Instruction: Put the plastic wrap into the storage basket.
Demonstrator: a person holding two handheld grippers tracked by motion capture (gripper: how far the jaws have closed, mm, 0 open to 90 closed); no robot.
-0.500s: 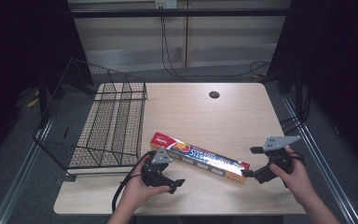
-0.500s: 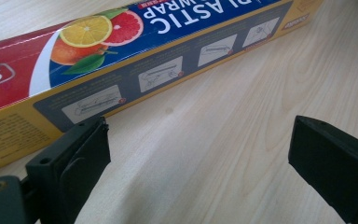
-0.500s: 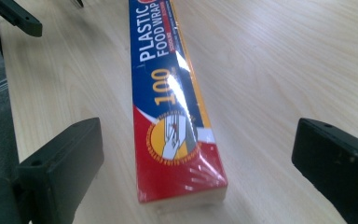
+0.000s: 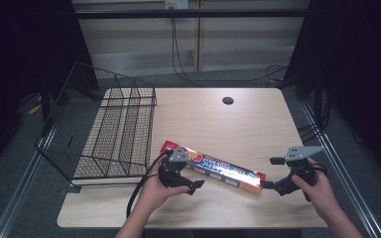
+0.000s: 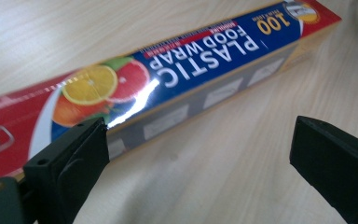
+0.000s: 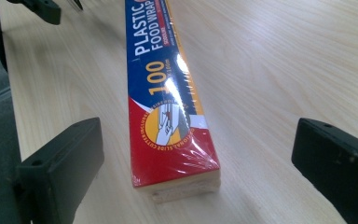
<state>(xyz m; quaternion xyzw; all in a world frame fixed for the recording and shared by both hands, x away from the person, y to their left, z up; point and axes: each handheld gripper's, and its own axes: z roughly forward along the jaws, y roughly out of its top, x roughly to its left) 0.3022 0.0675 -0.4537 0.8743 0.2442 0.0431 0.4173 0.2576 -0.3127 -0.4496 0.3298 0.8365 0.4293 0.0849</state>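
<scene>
We see the plastic wrap box [image 4: 213, 167] lying flat on the table [image 4: 238, 124], its long axis running diagonally from a far end just beside the wire basket [image 4: 114, 134] to a near end toward the table's front right. Our left gripper [image 4: 191, 186] sits at the box's near side with its jaws spread, one beside the box wall and bare wood between them, while our right gripper [image 4: 270, 184] faces the near end, jaws spread wide and clear of the box on both sides. Open tabletop stretches beyond the box toward the far edge and to the right.
</scene>
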